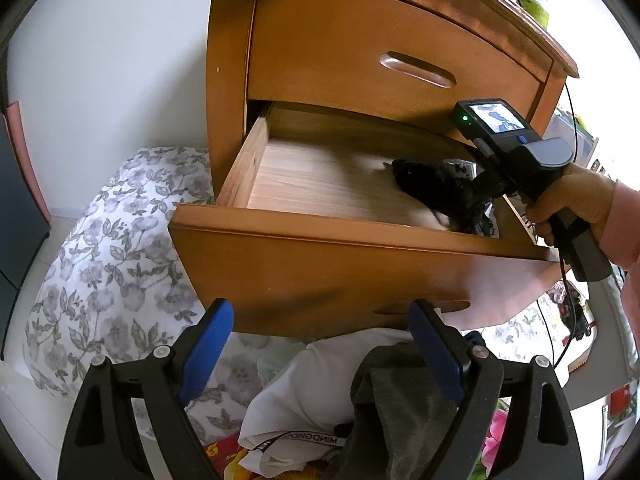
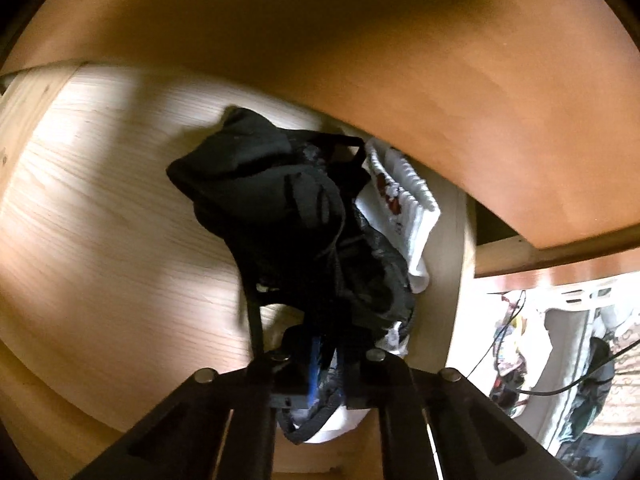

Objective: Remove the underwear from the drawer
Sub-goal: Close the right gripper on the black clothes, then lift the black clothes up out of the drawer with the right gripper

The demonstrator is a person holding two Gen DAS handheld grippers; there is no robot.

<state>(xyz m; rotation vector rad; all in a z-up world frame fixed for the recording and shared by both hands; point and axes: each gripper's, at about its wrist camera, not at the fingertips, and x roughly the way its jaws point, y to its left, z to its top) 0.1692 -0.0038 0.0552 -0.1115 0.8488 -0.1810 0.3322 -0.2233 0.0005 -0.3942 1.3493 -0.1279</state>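
- The black underwear [image 2: 288, 216] lies bunched at the right end of the open drawer [image 1: 360, 256], on white garments [image 2: 404, 204].
- The right gripper [image 2: 324, 364] is clamped on its near edge; that thin pinch may slip, or drag the white pieces out.
- The left gripper [image 1: 320, 356] hangs spread and empty below the drawer front.

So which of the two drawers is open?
The lower drawer, pulled out with black underwear inside; the upper drawer is flush shut.

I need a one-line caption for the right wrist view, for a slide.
Right tool shut on black underwear in the open wooden drawer, beside a folded white garment.
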